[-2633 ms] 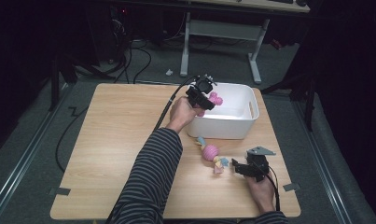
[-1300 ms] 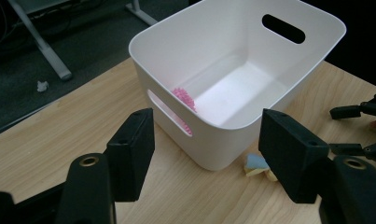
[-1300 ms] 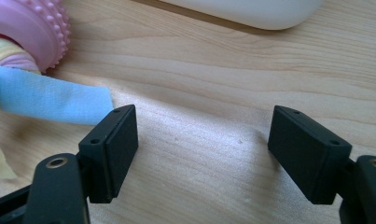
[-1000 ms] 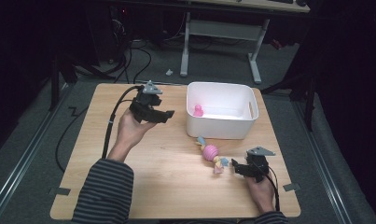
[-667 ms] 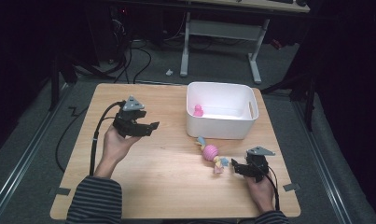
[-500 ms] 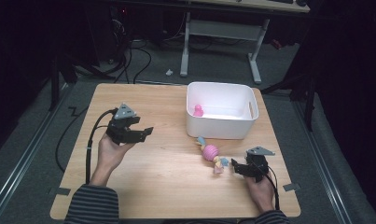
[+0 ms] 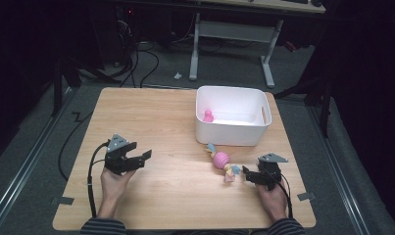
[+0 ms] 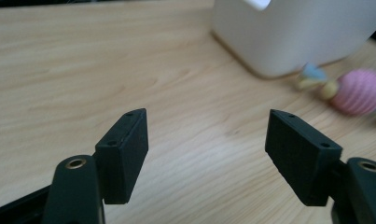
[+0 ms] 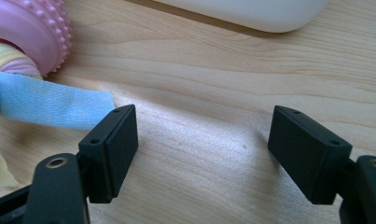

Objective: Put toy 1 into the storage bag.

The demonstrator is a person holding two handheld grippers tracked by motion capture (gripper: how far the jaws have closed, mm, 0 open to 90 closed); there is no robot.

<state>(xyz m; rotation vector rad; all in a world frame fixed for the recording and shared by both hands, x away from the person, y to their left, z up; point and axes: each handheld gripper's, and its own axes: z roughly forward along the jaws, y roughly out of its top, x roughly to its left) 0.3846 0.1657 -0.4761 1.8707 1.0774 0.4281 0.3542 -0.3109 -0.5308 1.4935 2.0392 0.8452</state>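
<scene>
My left gripper (image 7: 145,158) hovers low over the bare wood at the table's near left, its jaws pointing right. They have just been opening and hold nothing (image 8: 206,140). A pink spiky ball toy with pastel cloth strips (image 7: 221,159) lies in front of the white bin (image 7: 232,135). In the left gripper view that toy (image 8: 360,91) is far off to the right. My right gripper (image 7: 246,174) rests open just right of the toy. A blue cloth strip (image 9: 50,109) ends beside its left finger (image 9: 111,149), outside the gap. A small pink toy (image 7: 208,116) sits inside the bin.
The wooden table (image 7: 175,200) has wide bare wood between the two hands. The bin stands at the back right. Black cables (image 7: 89,181) trail from the left gripper off the near edge. Beyond the table are a dark floor and desk legs (image 7: 266,63).
The left hand has drawn back from the bin, swung to the near left of the table and come down close to the wood. The right hand and the toy stayed put.
</scene>
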